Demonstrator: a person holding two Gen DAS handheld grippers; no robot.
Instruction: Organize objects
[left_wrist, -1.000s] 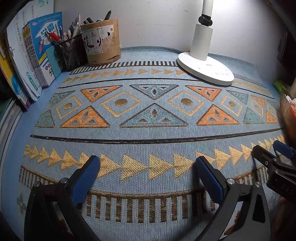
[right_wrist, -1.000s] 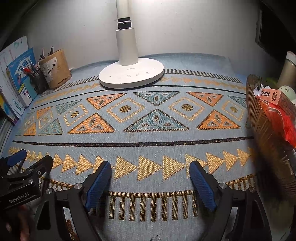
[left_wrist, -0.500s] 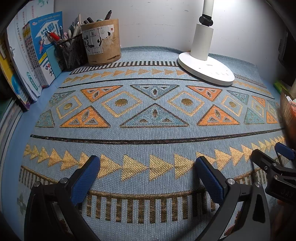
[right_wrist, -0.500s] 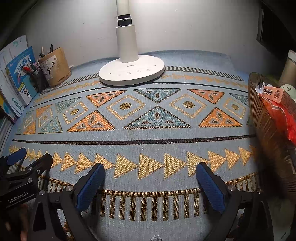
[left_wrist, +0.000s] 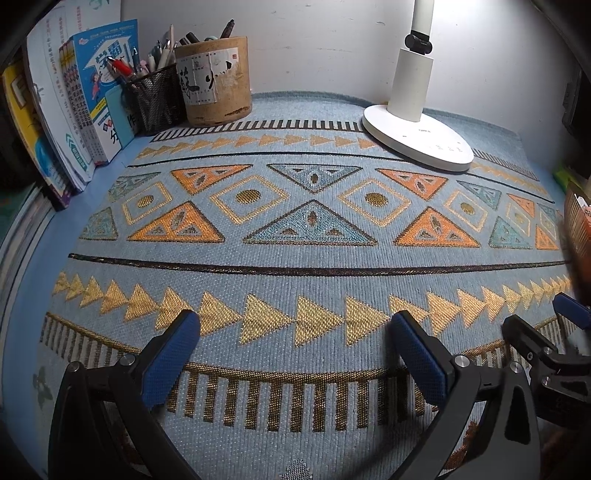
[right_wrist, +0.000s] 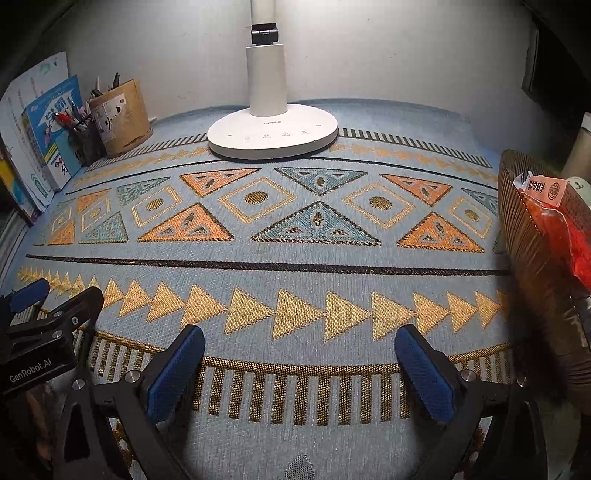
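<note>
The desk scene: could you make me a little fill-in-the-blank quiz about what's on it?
1. The white lamp stands on a patterned ____.
2. Pens stick out of the black mesh cup and the round ____ holder beside it.
3. The red packet lies in a ribbed ____.
4. Both pairs of jaws stand ____, nothing between them.

Missing words: mat; brown; basket; open

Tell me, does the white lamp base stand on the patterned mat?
Yes, the lamp base rests on the far part of the mat.
</note>
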